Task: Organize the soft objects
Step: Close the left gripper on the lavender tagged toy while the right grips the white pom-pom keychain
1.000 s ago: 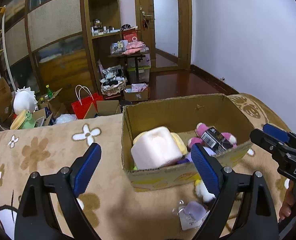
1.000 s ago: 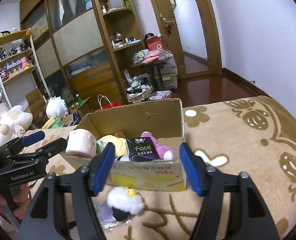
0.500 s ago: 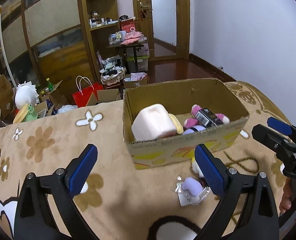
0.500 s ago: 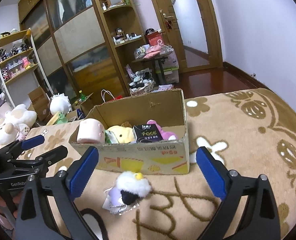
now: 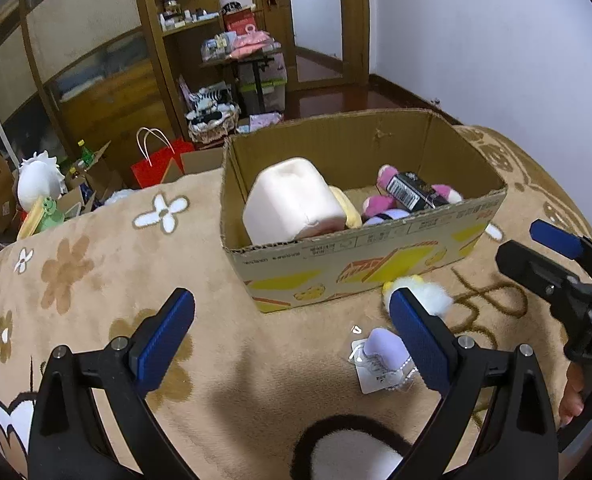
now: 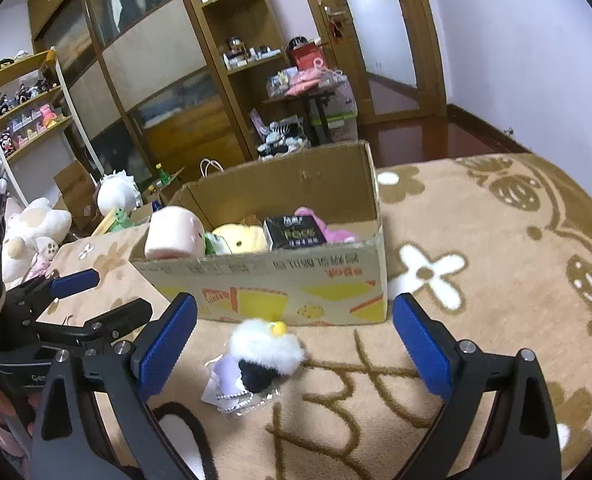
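Nearest, both grippers stand released with nothing between their blue pads: the right gripper (image 6: 294, 342) frames the small plush toy (image 6: 266, 354), and the left gripper (image 5: 292, 340) hangs beside it with the toy near its right-hand finger. The toy lies on the beige flowered blanket (image 6: 475, 280), just in front of the cardboard box (image 6: 280, 284), at about twelve o'clock from the right gripper's fingertips. It looks light and very soft: white fluff, a black patch, a yellow dot on top, with a lilac part, a bead chain and a paper tag (image 5: 375, 376) trailing toward the camera. It should squash readily and not slip much; the fluffy white body is probably the place to pinch, since the tag and chain would likely swing or slide free. Beyond it, the box holds a pale pink block plush (image 5: 292, 204), a yellow plush (image 6: 242, 238), a pink plush and a black packet (image 6: 296, 232).

Compared with a second ago, the right gripper's jaws are much wider apart, the left's slightly wider, and both cameras sit farther back from the box.
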Demonstrator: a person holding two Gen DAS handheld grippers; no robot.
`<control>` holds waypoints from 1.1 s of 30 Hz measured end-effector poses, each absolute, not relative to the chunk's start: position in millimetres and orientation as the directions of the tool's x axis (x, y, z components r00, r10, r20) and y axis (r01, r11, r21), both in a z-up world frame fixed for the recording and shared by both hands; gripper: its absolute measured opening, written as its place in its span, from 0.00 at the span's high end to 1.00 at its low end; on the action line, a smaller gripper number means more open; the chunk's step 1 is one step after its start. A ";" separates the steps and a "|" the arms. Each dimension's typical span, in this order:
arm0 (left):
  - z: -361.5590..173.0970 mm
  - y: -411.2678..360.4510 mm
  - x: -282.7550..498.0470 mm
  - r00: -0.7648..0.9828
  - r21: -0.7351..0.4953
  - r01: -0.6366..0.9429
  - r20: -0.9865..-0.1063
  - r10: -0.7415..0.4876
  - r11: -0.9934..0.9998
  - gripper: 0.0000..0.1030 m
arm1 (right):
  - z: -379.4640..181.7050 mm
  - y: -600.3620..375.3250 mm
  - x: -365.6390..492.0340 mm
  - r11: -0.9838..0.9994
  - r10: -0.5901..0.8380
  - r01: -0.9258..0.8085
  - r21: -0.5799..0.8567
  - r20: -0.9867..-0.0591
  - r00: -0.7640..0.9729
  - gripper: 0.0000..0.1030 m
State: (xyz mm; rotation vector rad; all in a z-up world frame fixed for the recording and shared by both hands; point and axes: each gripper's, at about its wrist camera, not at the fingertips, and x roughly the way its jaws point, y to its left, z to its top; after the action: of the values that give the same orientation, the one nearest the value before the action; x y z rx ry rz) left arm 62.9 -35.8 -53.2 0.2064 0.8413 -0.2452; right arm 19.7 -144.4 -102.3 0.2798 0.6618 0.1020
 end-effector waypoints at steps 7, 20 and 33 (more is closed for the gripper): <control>-71.6 -38.4 73.9 0.574 0.029 0.309 -0.803 -0.162 0.951 0.06 | -125.0 -141.6 32.2 0.955 0.194 0.003 0.298 -0.629 0.753 0.01; -97.2 -51.8 83.3 0.509 0.009 0.368 -0.839 -0.193 0.930 0.06 | -152.6 -146.0 52.9 0.910 0.308 -0.010 0.415 -0.659 0.686 0.14; -129.7 -71.0 81.0 0.428 0.047 0.439 -0.889 -0.163 0.897 0.06 | -170.2 -125.8 70.2 0.902 0.373 -0.055 0.428 -0.709 0.599 0.36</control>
State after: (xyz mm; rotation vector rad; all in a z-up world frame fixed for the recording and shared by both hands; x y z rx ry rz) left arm 81.0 -71.0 -129.7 0.2909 1.0669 -0.3823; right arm 70.2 -125.8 -170.2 0.3851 0.8994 0.2549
